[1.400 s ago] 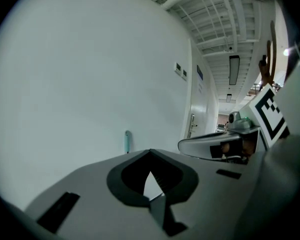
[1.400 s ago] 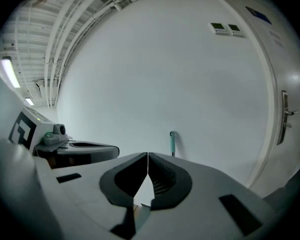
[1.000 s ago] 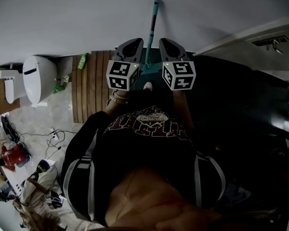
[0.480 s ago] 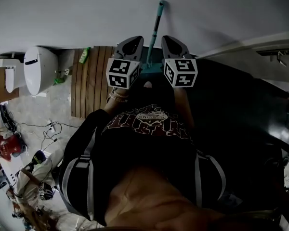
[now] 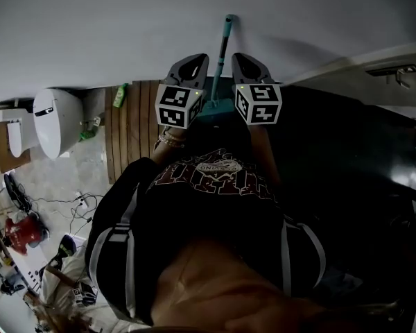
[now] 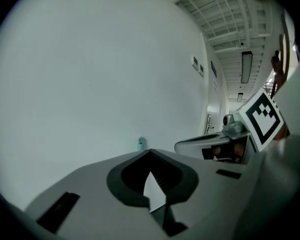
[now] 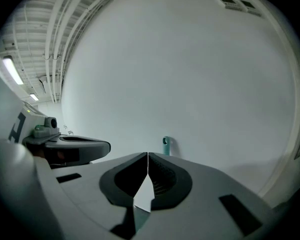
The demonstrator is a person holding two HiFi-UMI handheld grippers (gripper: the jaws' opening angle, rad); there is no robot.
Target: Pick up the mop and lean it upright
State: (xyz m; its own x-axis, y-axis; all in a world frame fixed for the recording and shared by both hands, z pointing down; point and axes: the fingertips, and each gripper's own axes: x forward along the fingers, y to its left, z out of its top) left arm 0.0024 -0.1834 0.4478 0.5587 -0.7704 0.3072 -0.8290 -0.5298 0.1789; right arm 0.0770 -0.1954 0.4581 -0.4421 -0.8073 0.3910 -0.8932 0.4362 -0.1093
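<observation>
The mop stands upright, and its teal handle (image 5: 220, 57) leans against the white wall (image 5: 125, 26). The handle's top end (image 5: 229, 19) touches the wall and its teal base (image 5: 215, 108) shows between the two marker cubes. My left gripper (image 5: 197, 61) is just left of the handle, shut and holding nothing. My right gripper (image 5: 240, 58) is just right of it, also shut and holding nothing. Neither touches the mop. In the left gripper view the handle's tip (image 6: 141, 143) peeks over the shut left gripper (image 6: 149, 152). The right gripper view shows the same tip (image 7: 166, 145) beyond the right gripper (image 7: 148, 154).
A white toilet (image 5: 55, 113) stands at the left. Beside it lie a wooden slatted mat (image 5: 132, 127) and a green bottle (image 5: 120, 94). Cables (image 5: 76, 203) and a red item (image 5: 17, 231) are on the floor at lower left. A dark surface (image 5: 347, 158) fills the right.
The head camera has shifted a little. Both grippers stay shut on either side of the handle, and the mop keeps leaning on the wall.
</observation>
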